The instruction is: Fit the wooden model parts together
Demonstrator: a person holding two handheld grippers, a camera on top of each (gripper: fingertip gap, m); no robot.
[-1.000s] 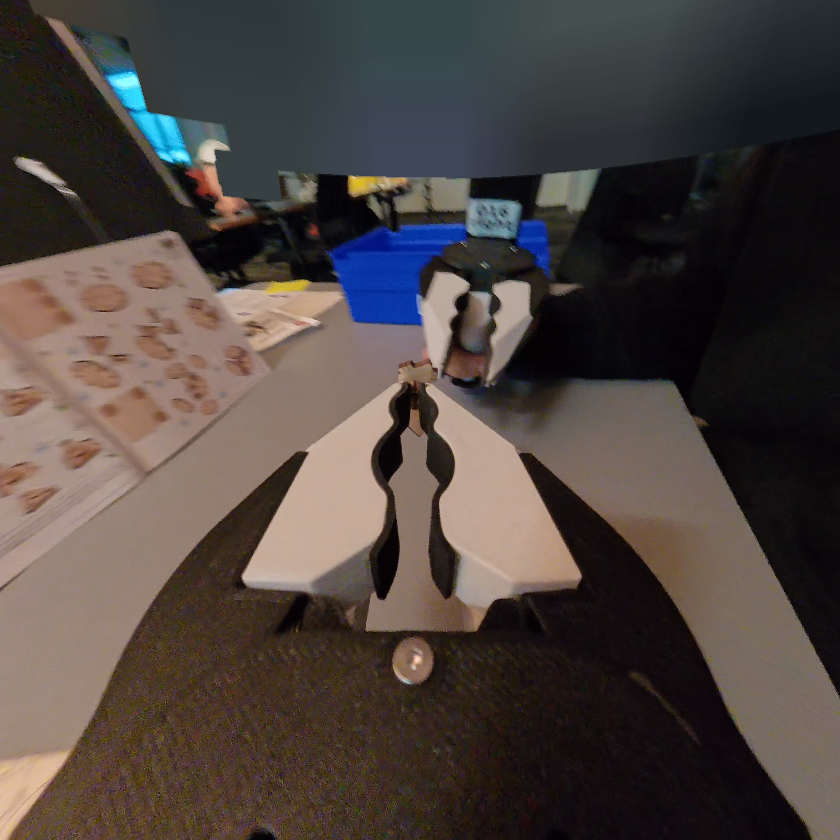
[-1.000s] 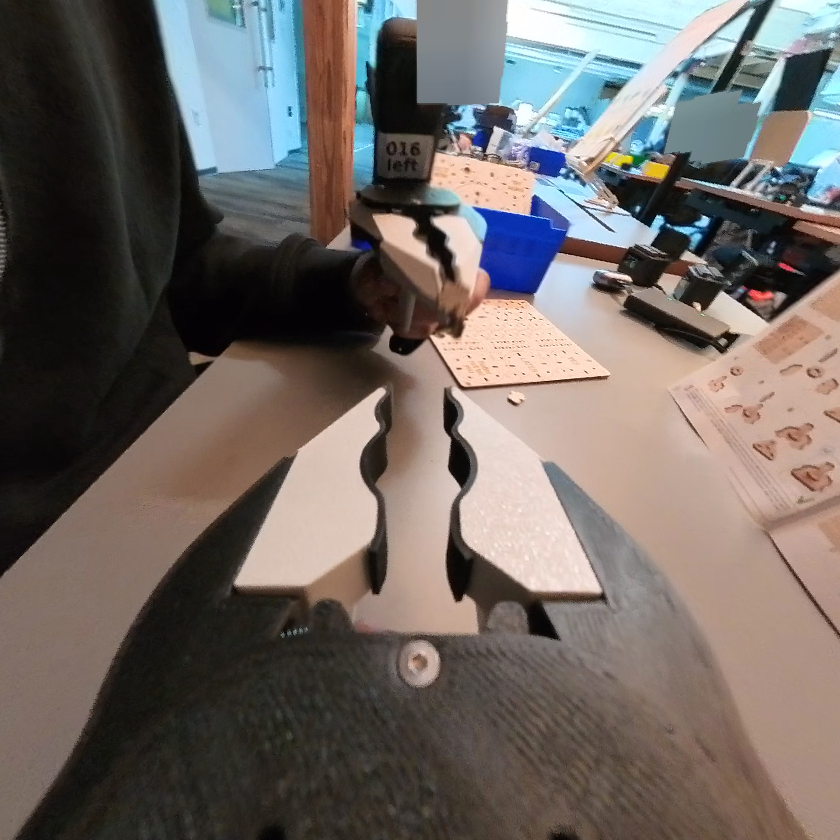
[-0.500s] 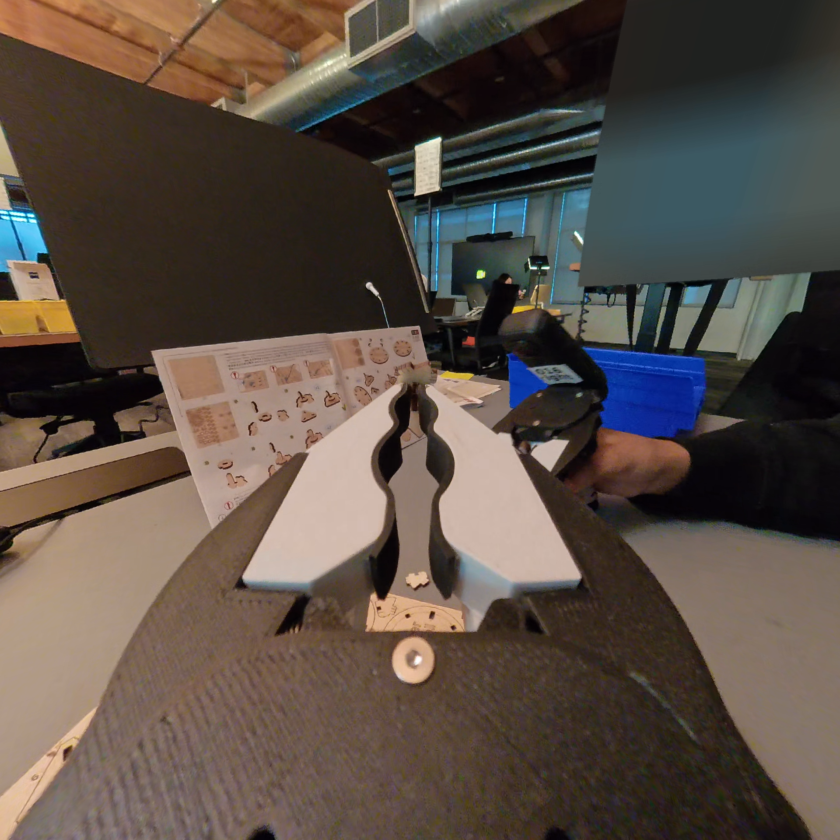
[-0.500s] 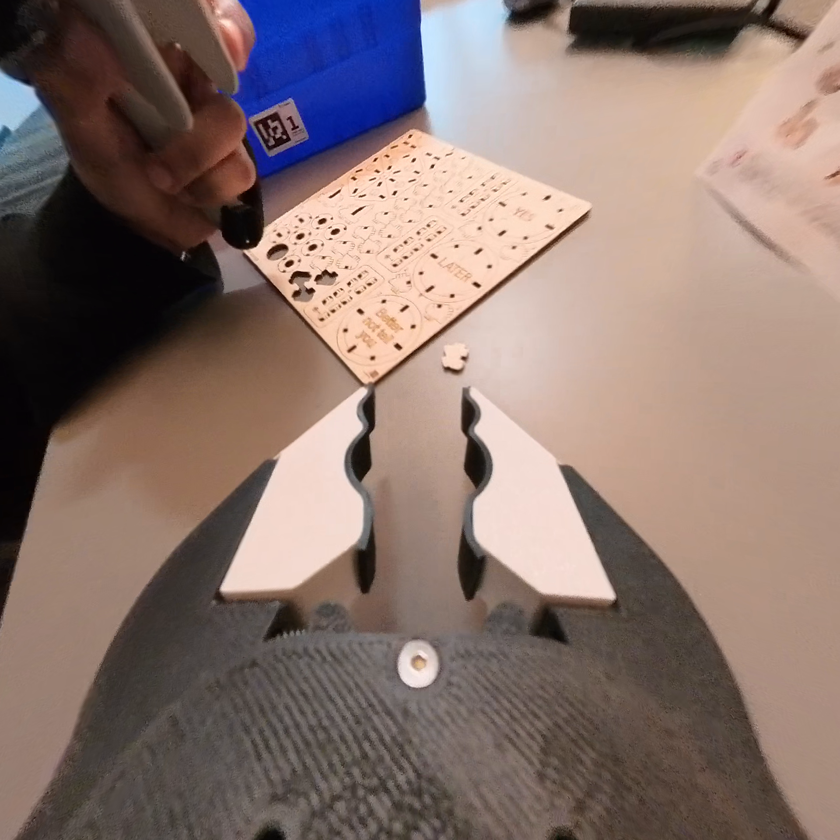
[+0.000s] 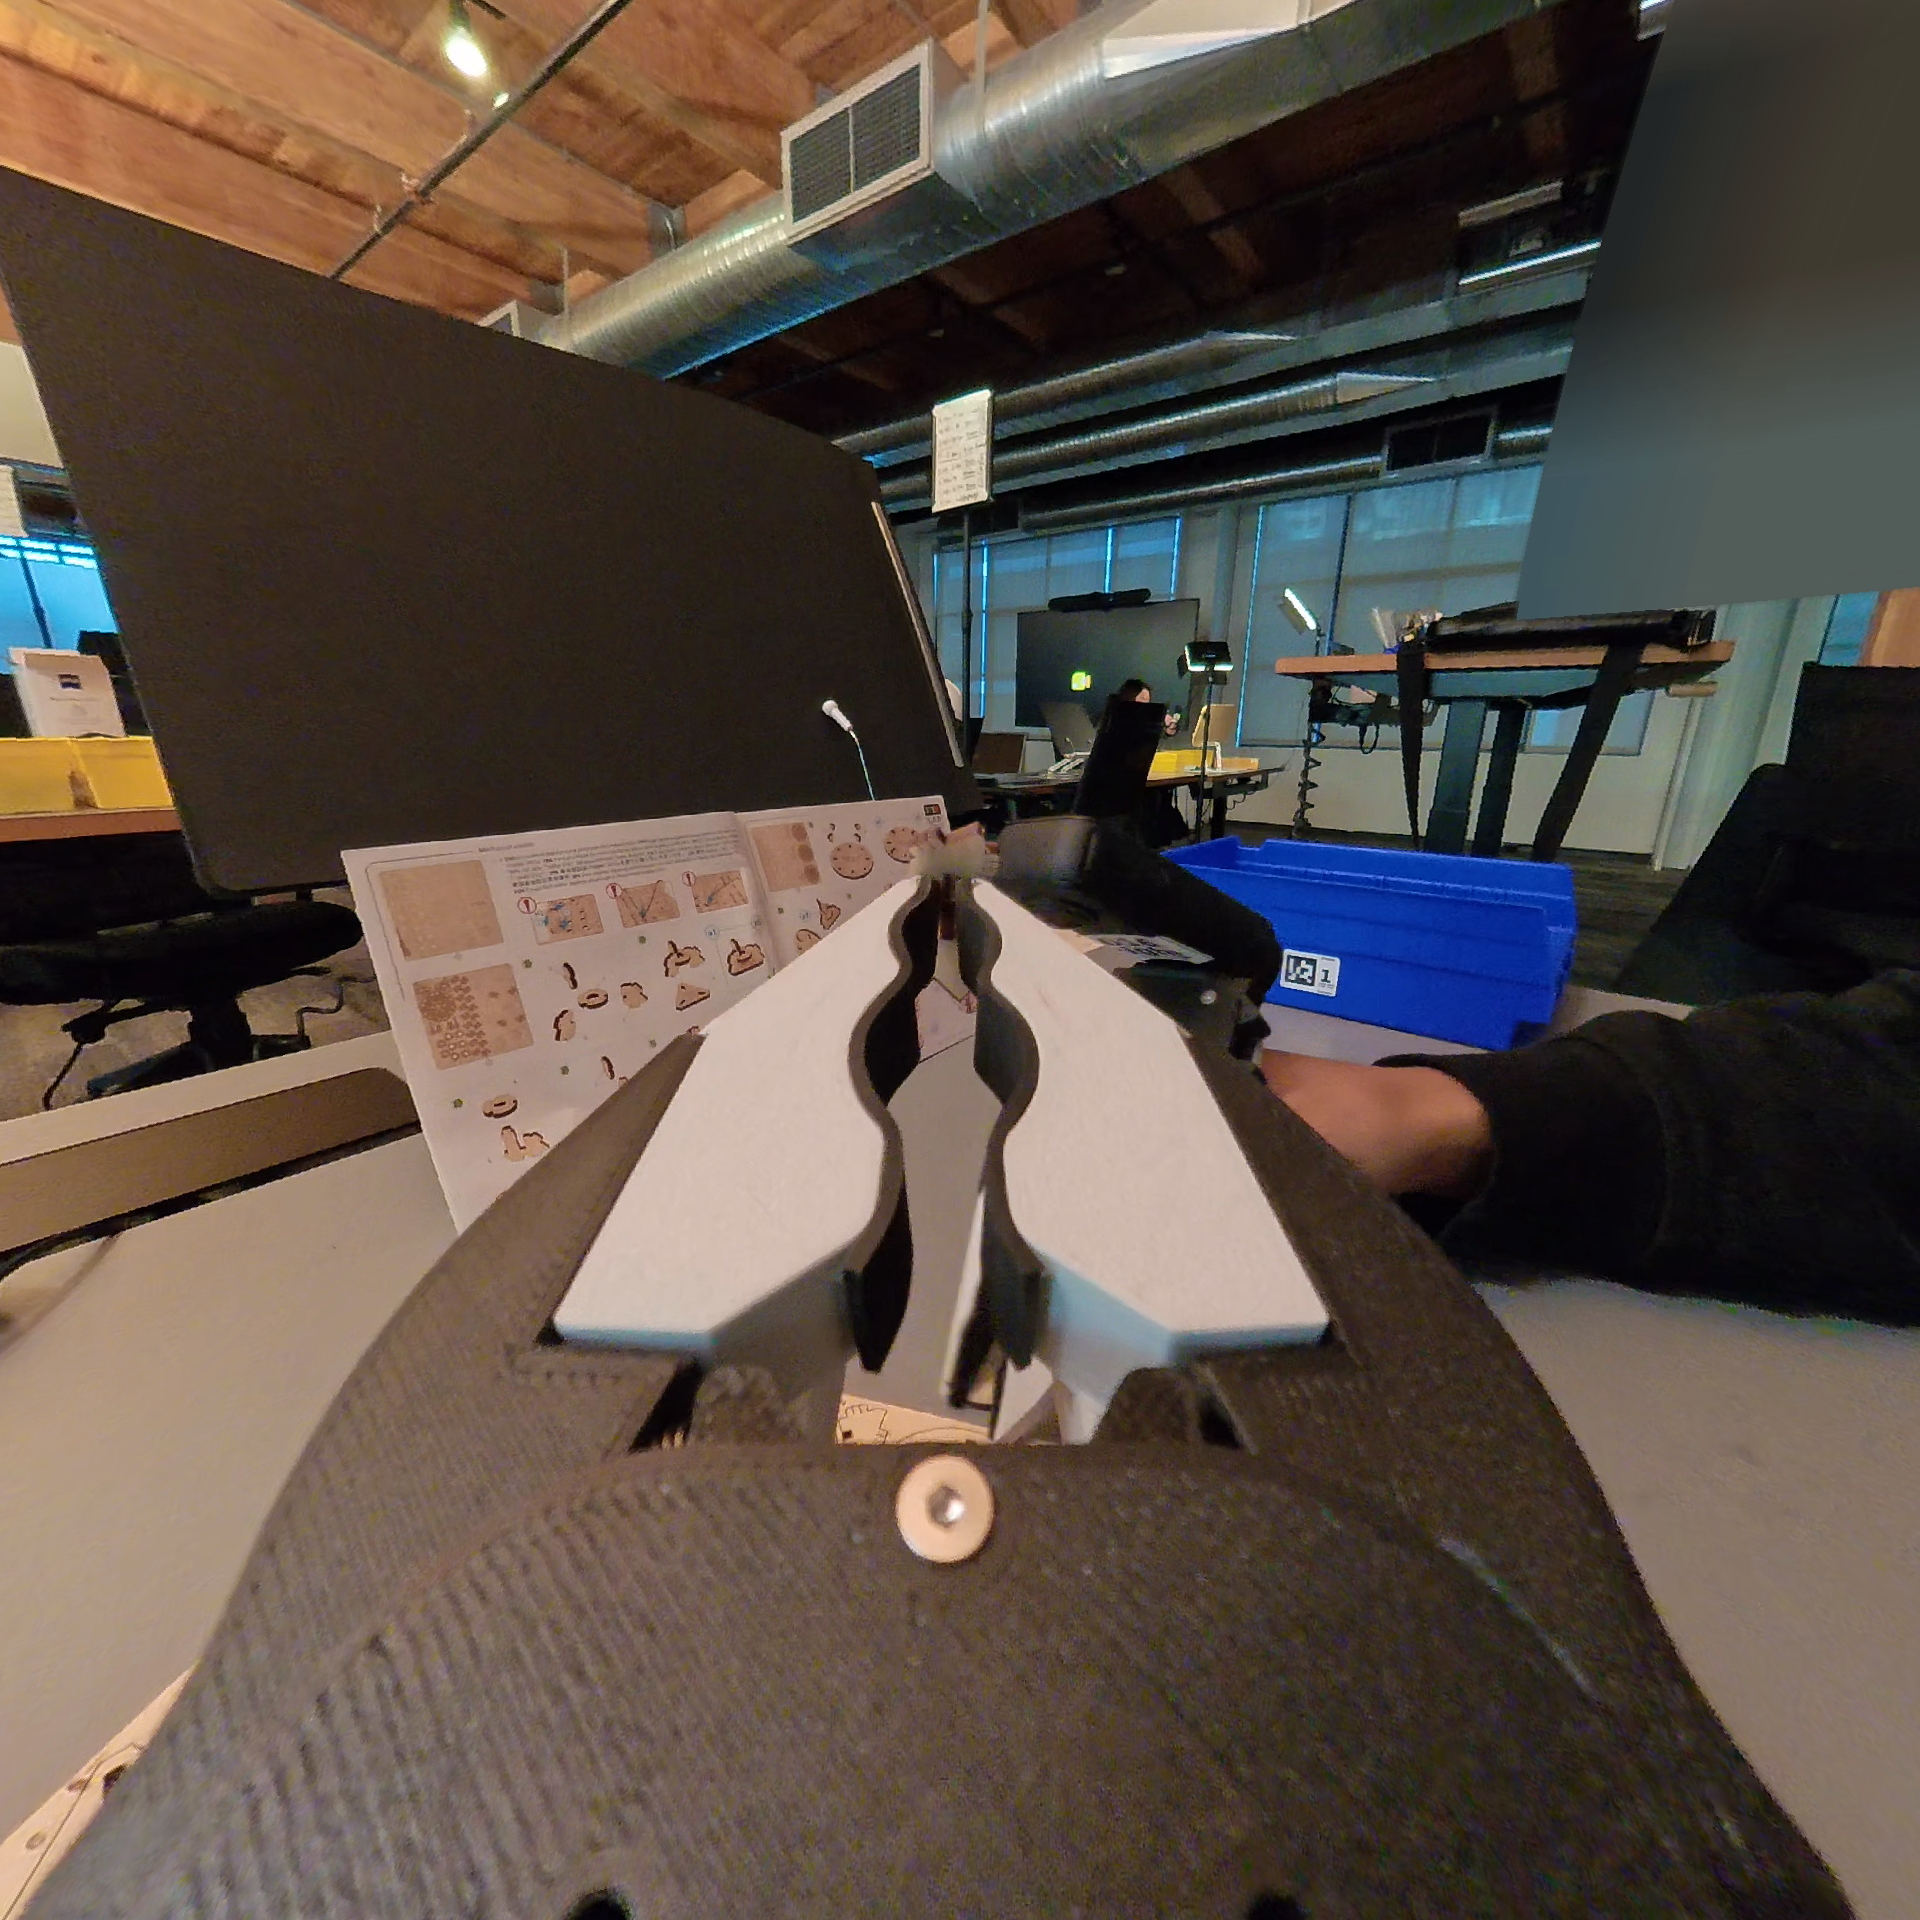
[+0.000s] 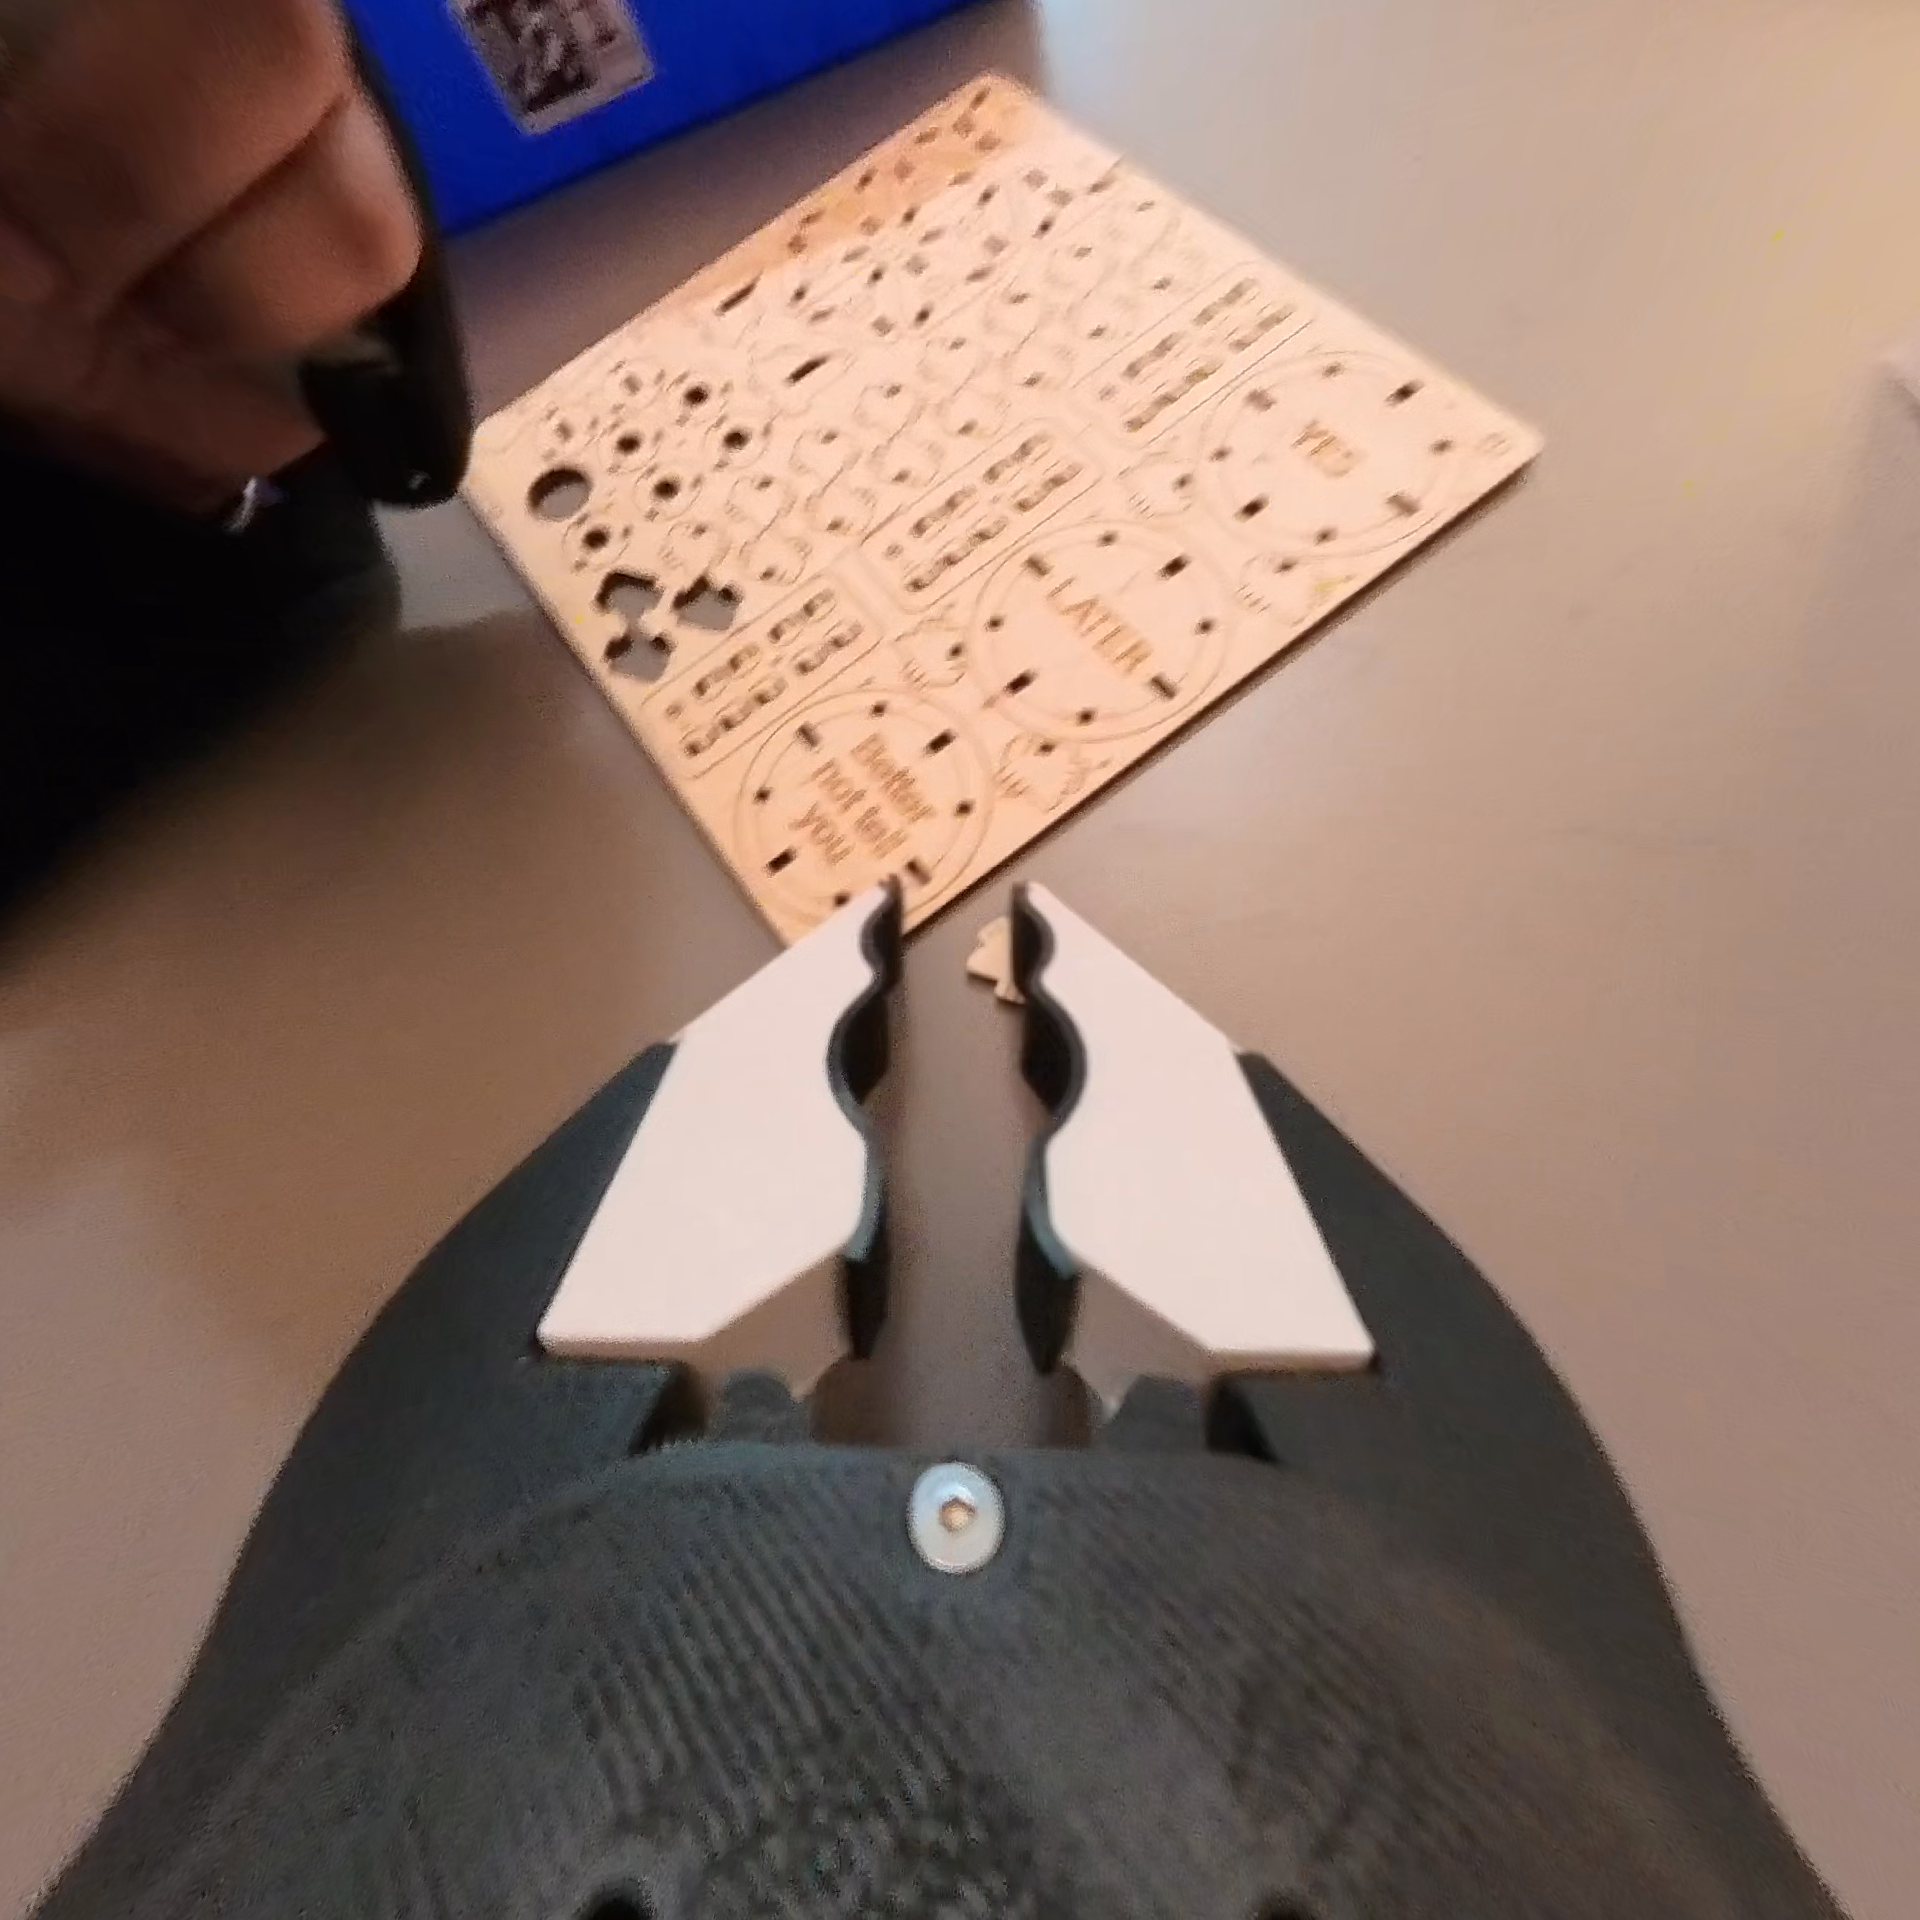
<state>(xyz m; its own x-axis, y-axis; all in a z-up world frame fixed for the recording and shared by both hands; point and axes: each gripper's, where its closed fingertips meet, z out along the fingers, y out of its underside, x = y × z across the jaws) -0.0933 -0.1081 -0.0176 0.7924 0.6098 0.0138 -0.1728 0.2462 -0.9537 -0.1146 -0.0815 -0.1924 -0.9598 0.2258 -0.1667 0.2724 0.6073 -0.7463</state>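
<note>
Between the right gripper's [image 6: 954,914] white fingers, which stand a narrow way apart, bare grey table [image 6: 1455,831] shows through the gap. A small loose wooden piece [image 6: 992,961] lies flat on the table at the tip of the right-hand finger, partly hidden under that finger and against its inner edge; the other finger stands clear of it, so nothing is gripped. Just beyond the fingertips lies a flat laser-cut plywood sheet [image 6: 1039,499], its near corner almost under the left-hand fingertip; several shapes have been punched out of it near its left edge. Farther off, at the upper left, a hand [image 6: 177,239] grips a black handle above the sheet's far corner, and behind it stands a blue bin [image 6: 707,62].

Seen from the left wrist, the left gripper [image 5: 948,883] is closed, its fingertips pinching a small pale wooden piece [image 5: 956,857] that sticks up above them, blurred. Past it an open instruction booklet [image 5: 582,977] stands propped against a dark panel [image 5: 468,582]. To the right, a dark-sleeved hand [image 5: 1371,1122] rests on the table before the blue bin [image 5: 1434,935].
</note>
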